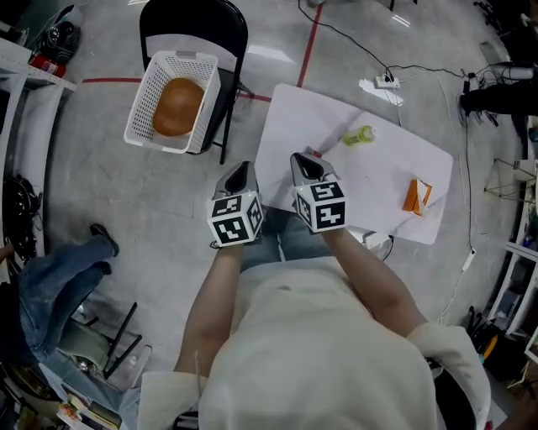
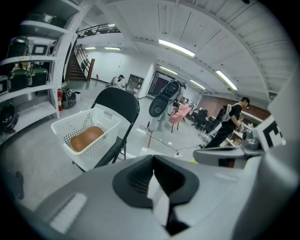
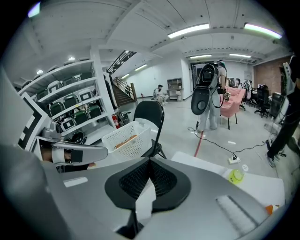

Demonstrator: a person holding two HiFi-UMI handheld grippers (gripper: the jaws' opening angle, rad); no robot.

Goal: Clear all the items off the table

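My left hand-held gripper (image 1: 239, 178) and right hand-held gripper (image 1: 305, 165) sit side by side at the centre of the head view. Both are clenched, with nothing between the jaws. The right one is over the left part of the white worktop (image 1: 336, 180); the left is just off its left edge. A small yellow-green bottle (image 1: 360, 135) lies right of centre and an orange carton (image 1: 417, 197) further right. At upper left, a white basket (image 1: 145, 109) on a black chair (image 1: 195, 21) holds a brown round thing (image 1: 177, 107).
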